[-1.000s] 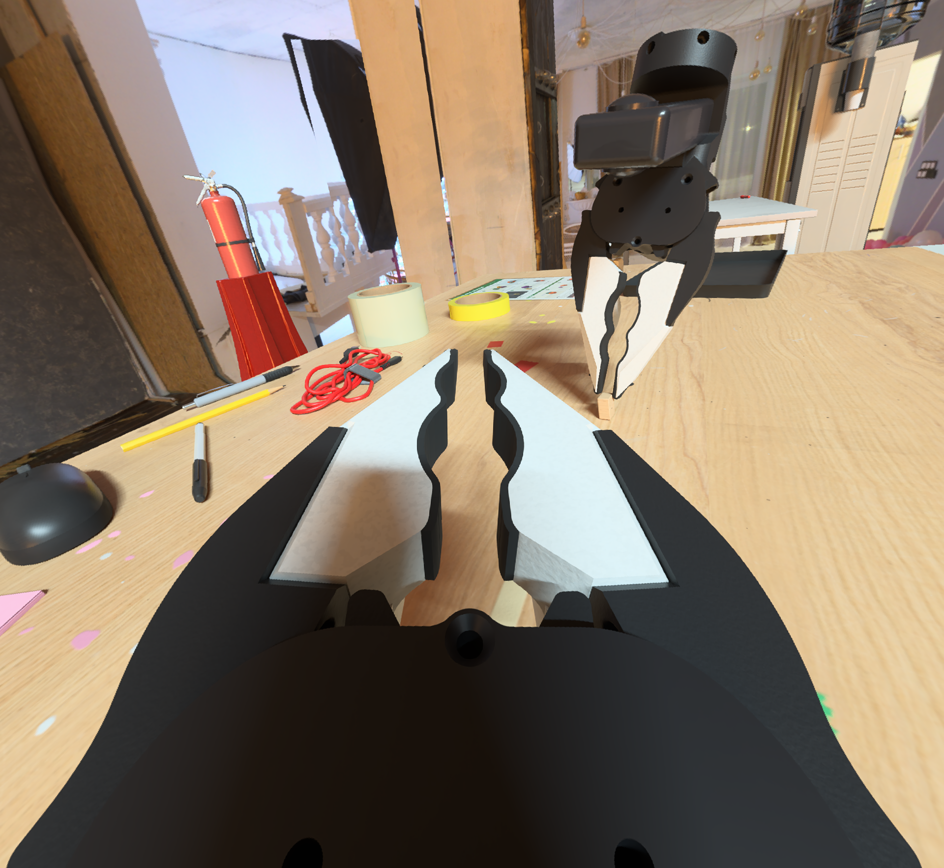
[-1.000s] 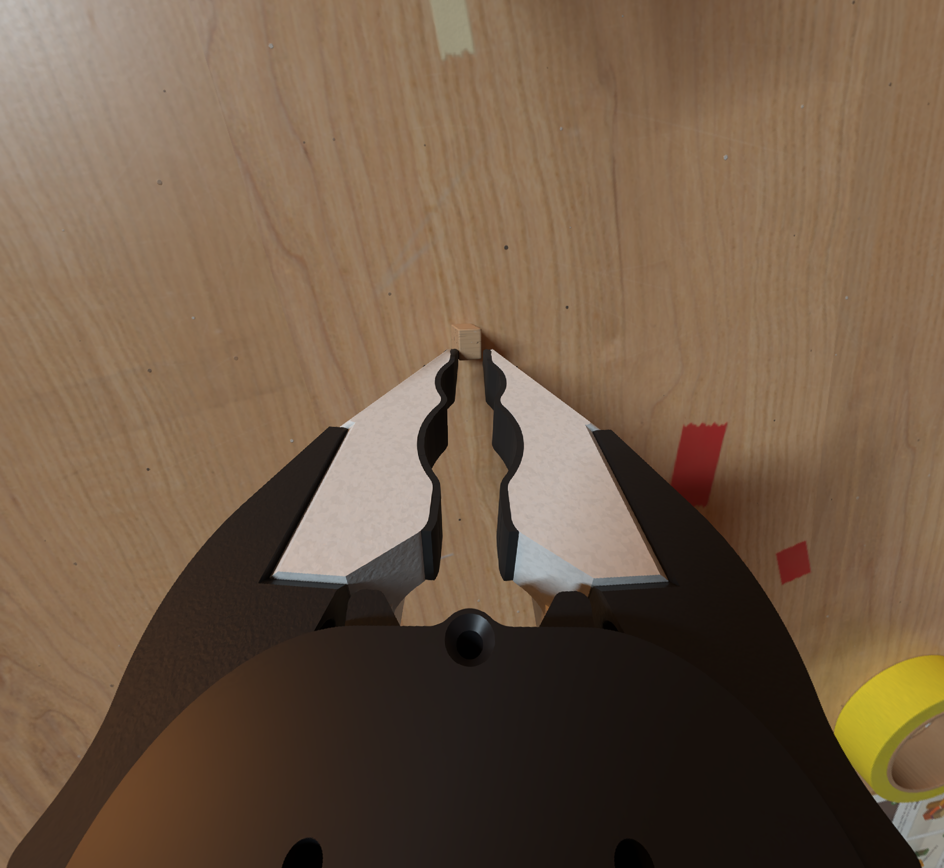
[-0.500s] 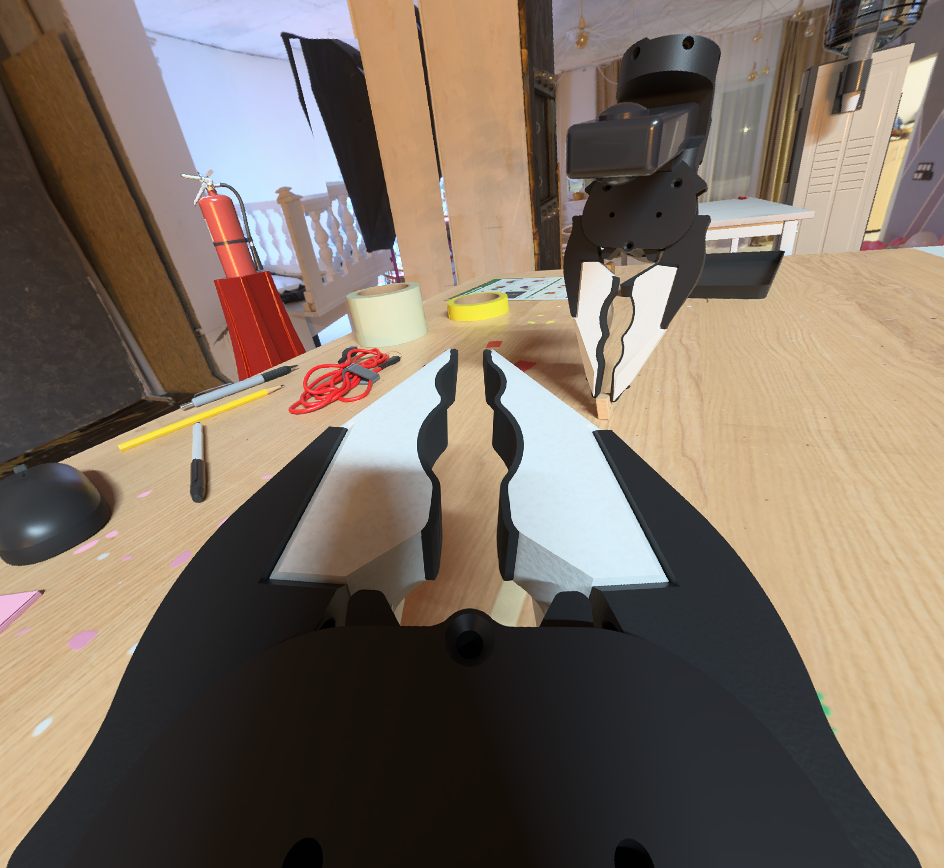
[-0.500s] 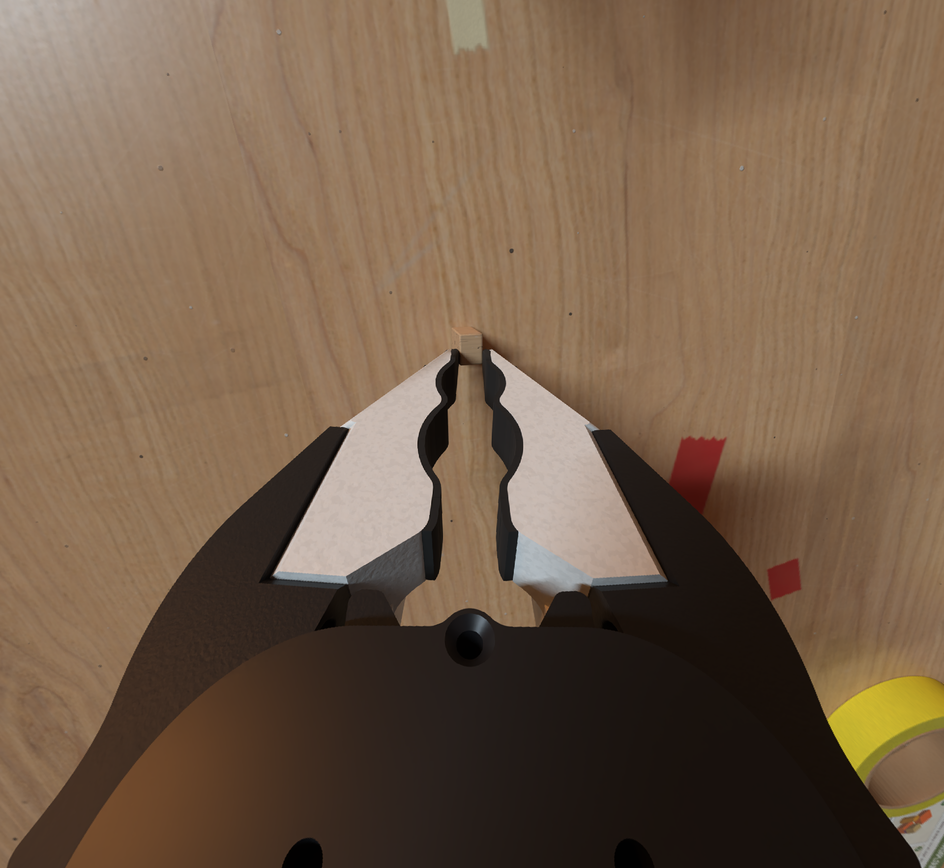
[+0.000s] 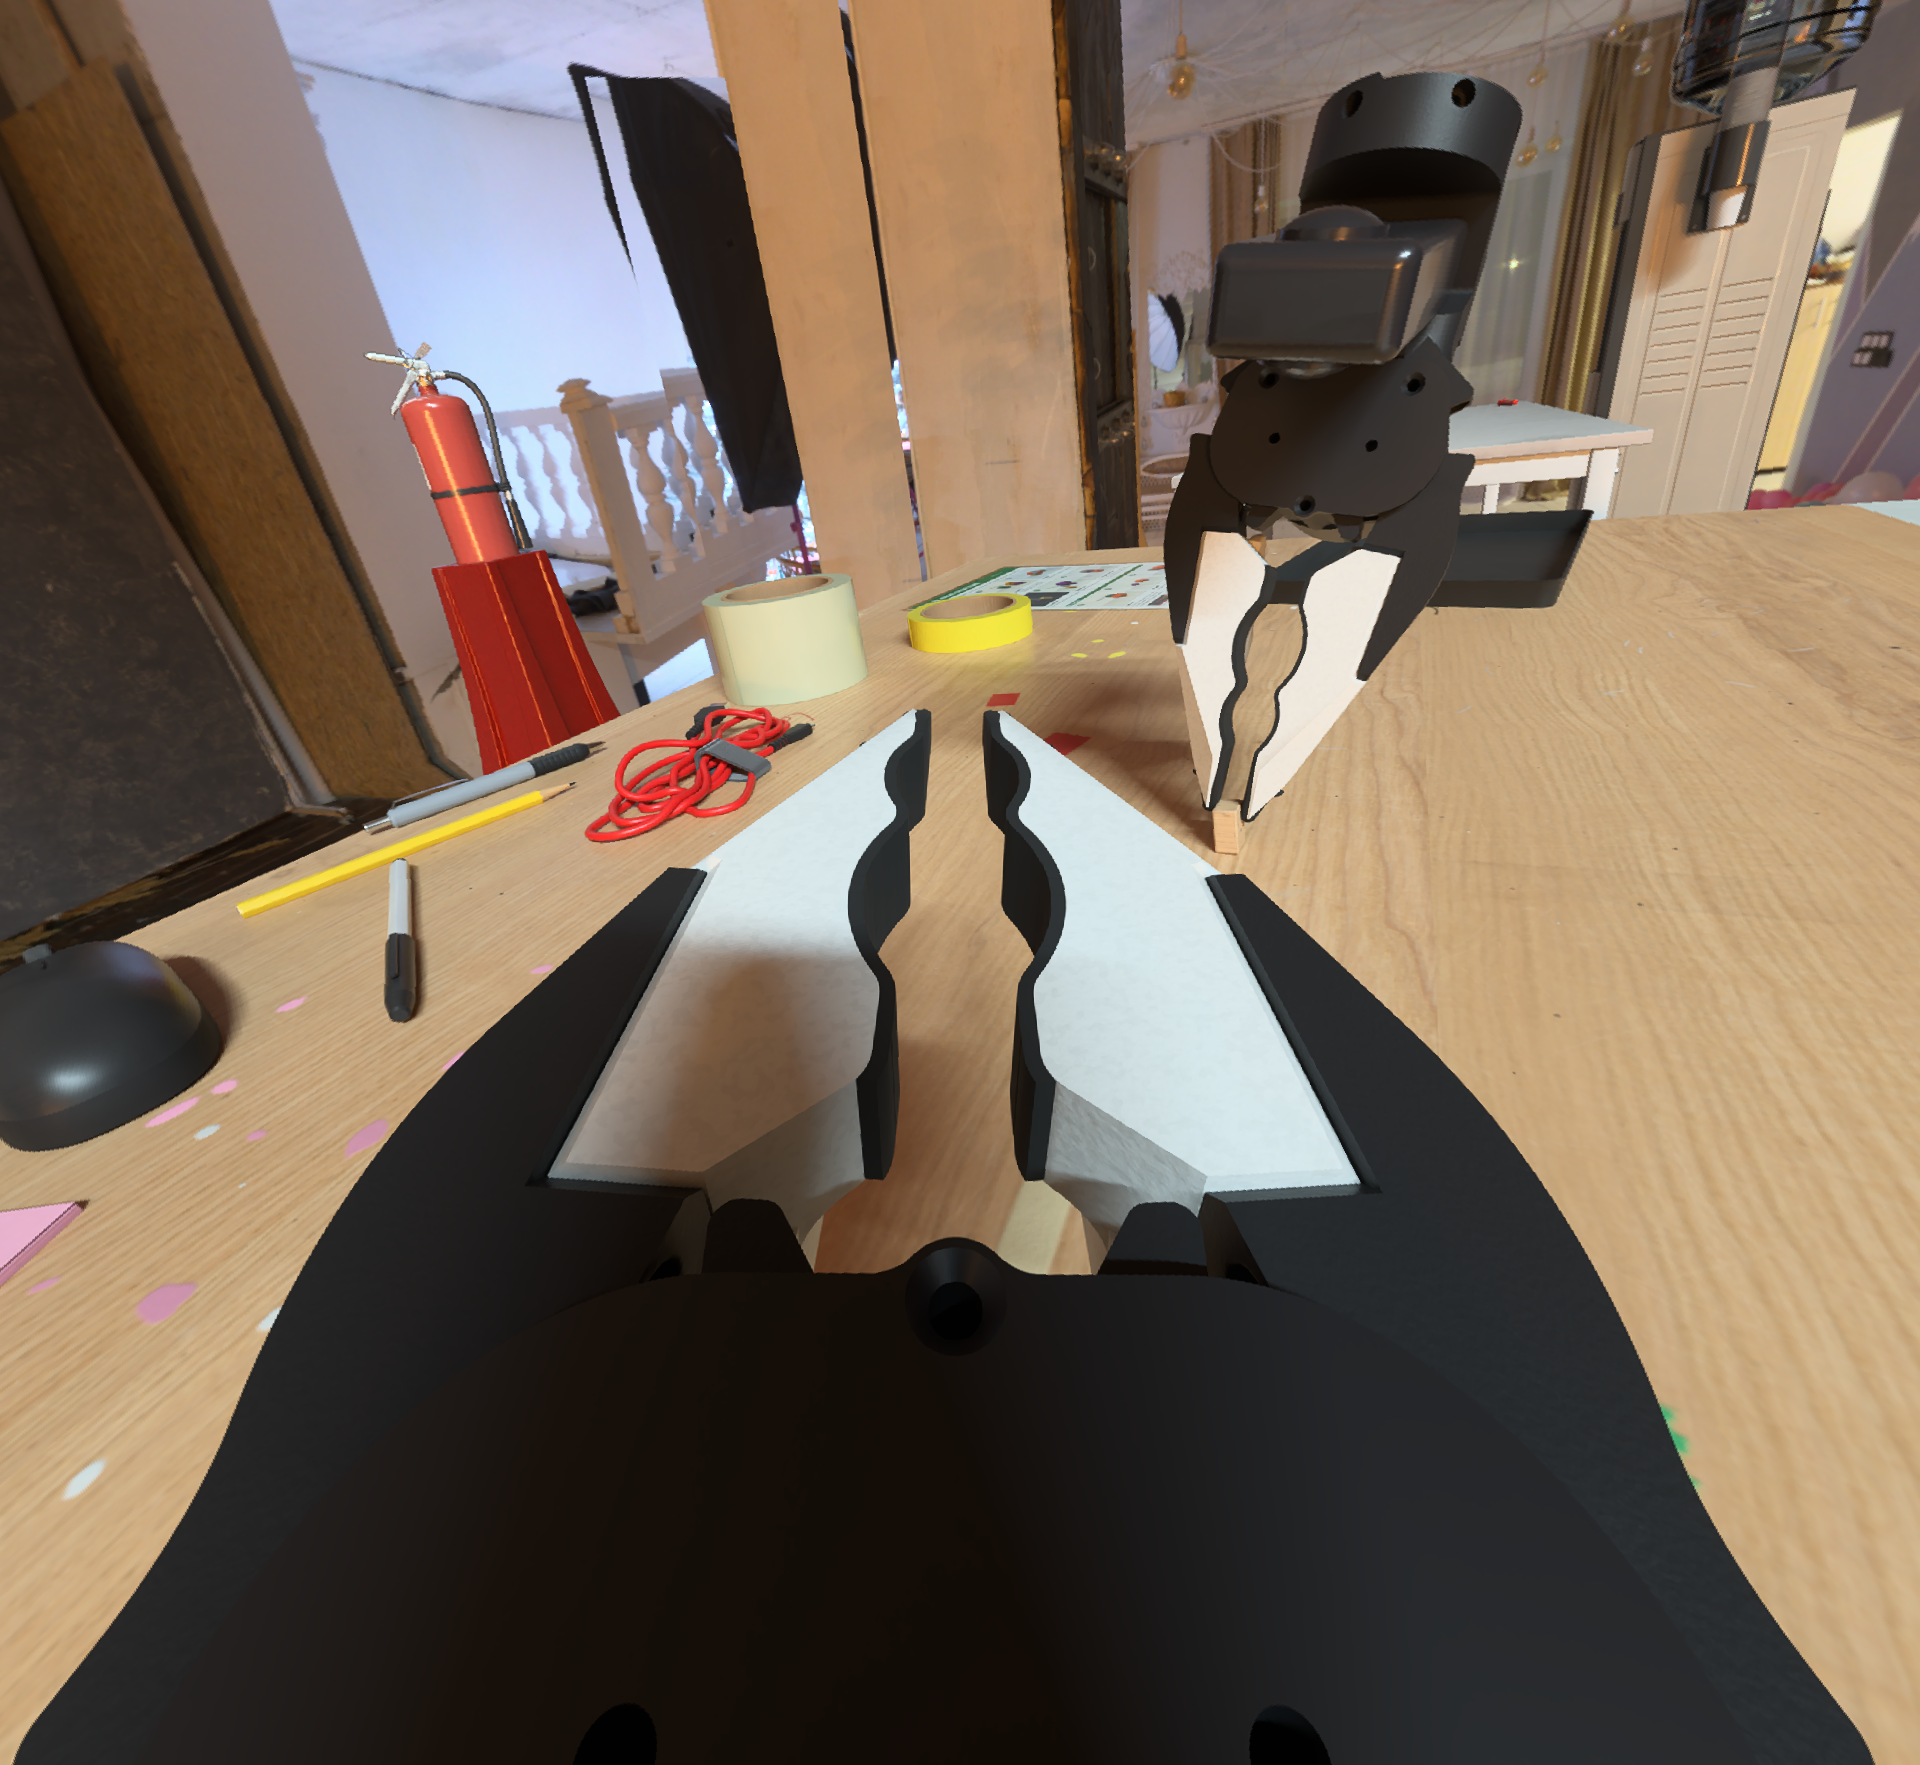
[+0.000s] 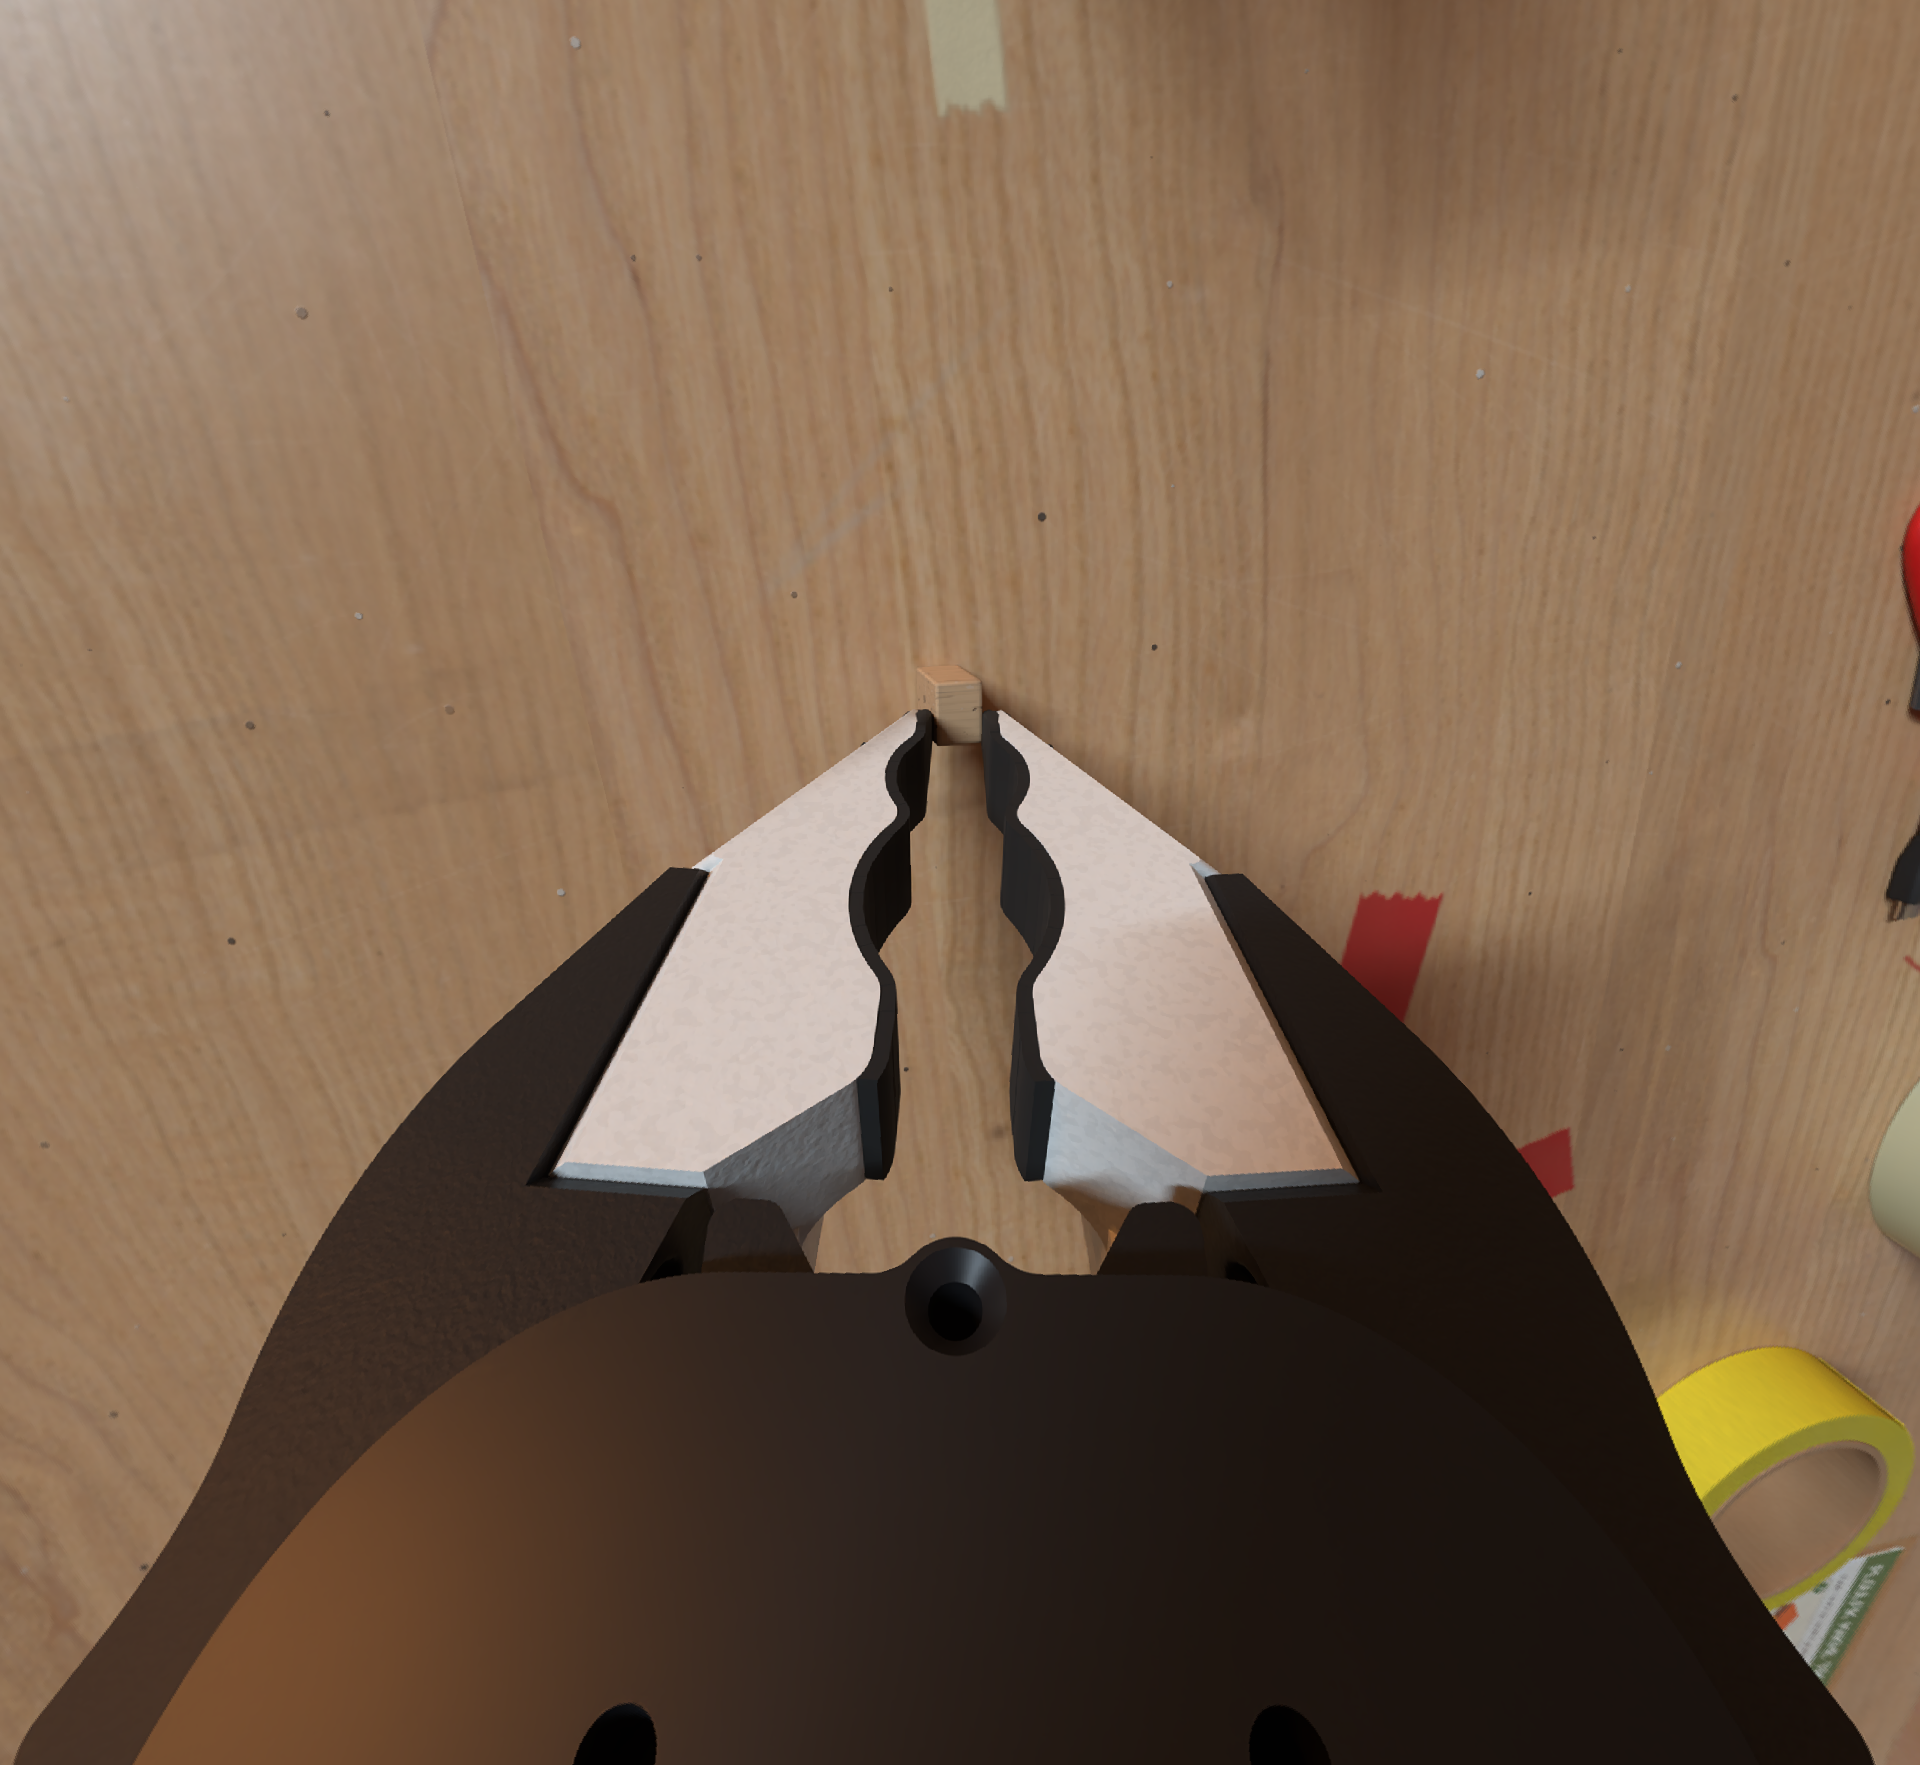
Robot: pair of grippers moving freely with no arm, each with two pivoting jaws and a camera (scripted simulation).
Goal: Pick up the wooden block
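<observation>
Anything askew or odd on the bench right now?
Nothing stands out. The small wooden block sits square between the right gripper tips, low over the wooden tabletop. The left gripper hangs idle.

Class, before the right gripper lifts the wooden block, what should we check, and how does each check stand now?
1. Right gripper shut on the wooden block at its fingertips: ok.
2. Grip depth: only the tips pinch it: not ok.
3. Block clear of the table: cannot tell.
4. Left gripper open, away from the block: ok.
5. Yellow tape roll out of the lift path: ok.
</observation>
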